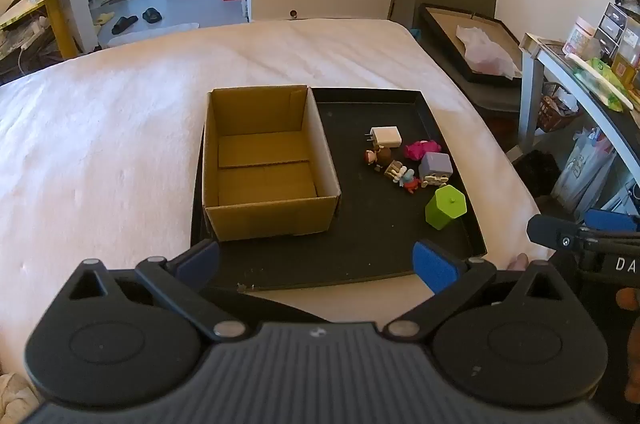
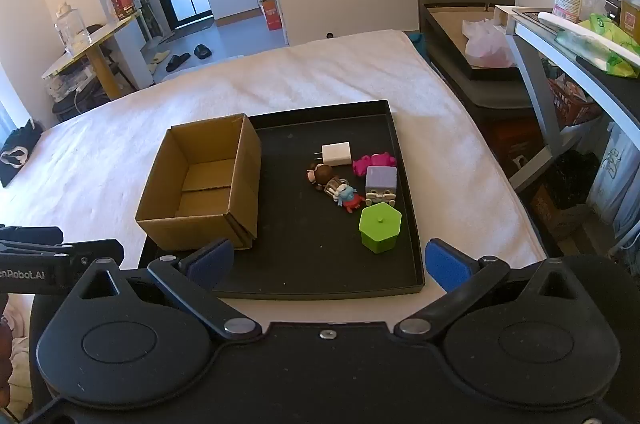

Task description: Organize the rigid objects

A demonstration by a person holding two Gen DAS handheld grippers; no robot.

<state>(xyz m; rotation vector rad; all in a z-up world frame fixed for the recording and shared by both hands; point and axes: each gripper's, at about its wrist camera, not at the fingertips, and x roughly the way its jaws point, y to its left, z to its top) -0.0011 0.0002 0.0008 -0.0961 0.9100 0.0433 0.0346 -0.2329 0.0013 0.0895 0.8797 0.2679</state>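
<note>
A black tray [image 1: 380, 256] [image 2: 320, 272] lies on a white bed. An empty cardboard box [image 1: 264, 160] [image 2: 204, 184] stands on its left half. On the right half lie a white charger [image 1: 386, 136] [image 2: 337, 153], a pink toy [image 1: 420, 149] [image 2: 374, 162], a purple block figure [image 1: 436, 165] [image 2: 381, 182], a brown figure [image 1: 378, 156] [image 2: 320, 174], a small blue-red figure [image 1: 408, 180] [image 2: 349, 198] and a green hexagonal container [image 1: 445, 206] [image 2: 379, 227]. My left gripper [image 1: 316, 260] is open and empty over the tray's near edge. My right gripper [image 2: 328, 260] is open and empty, also at the near edge.
The bed [image 1: 100, 144] spreads wide to the left and beyond the tray. A shelf with bottles and bags [image 2: 580, 36] stands to the right. Another dark tray with a plastic bag [image 1: 480, 52] sits past the bed's right side.
</note>
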